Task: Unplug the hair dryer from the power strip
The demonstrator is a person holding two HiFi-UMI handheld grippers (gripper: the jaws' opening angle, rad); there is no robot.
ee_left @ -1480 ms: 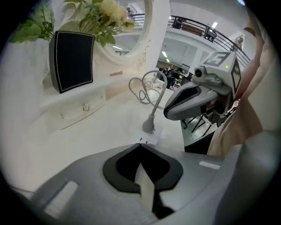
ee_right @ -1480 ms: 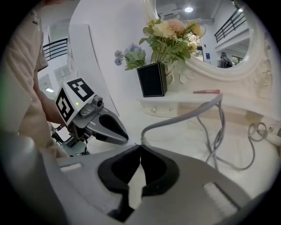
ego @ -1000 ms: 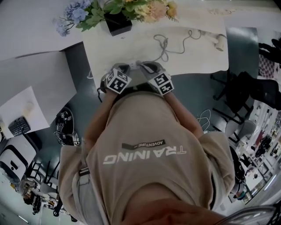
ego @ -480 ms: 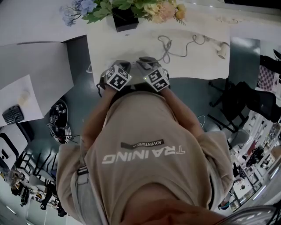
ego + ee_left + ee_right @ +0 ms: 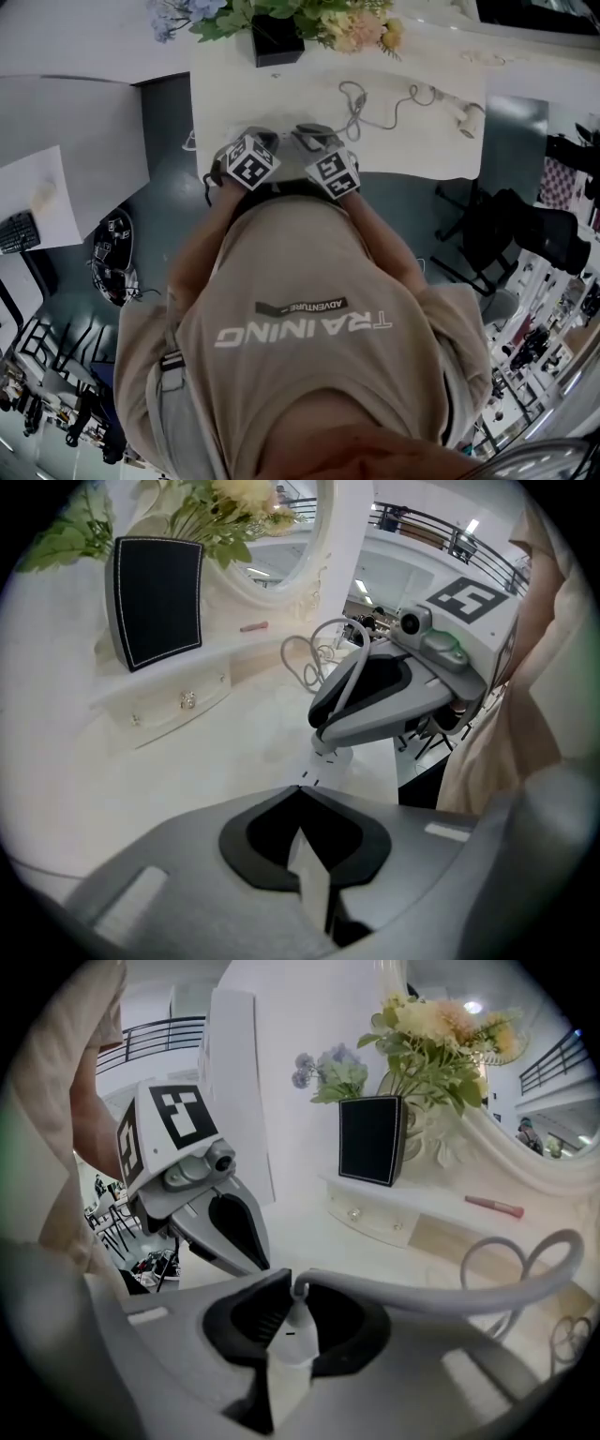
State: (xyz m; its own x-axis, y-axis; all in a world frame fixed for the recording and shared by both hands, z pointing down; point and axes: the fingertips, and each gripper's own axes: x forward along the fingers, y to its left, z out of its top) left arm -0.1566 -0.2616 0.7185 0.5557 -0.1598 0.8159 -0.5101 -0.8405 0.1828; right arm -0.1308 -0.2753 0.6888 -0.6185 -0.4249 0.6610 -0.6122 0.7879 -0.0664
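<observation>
Plug (image 5: 292, 1327) is clamped in right gripper (image 5: 286, 1283), with its cable (image 5: 422, 1293) trailing off. Left gripper (image 5: 300, 791) is closed. Unplugging seems under way, and the next move calls for a firm, straight pull.

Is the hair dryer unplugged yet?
Grabbing looks done: the right gripper is clamped on the plug, its cord trailing toward the hair dryer. The left gripper pinches the white power strip. Left to do: pulling them apart; I can't tell whether the plug is free.
</observation>
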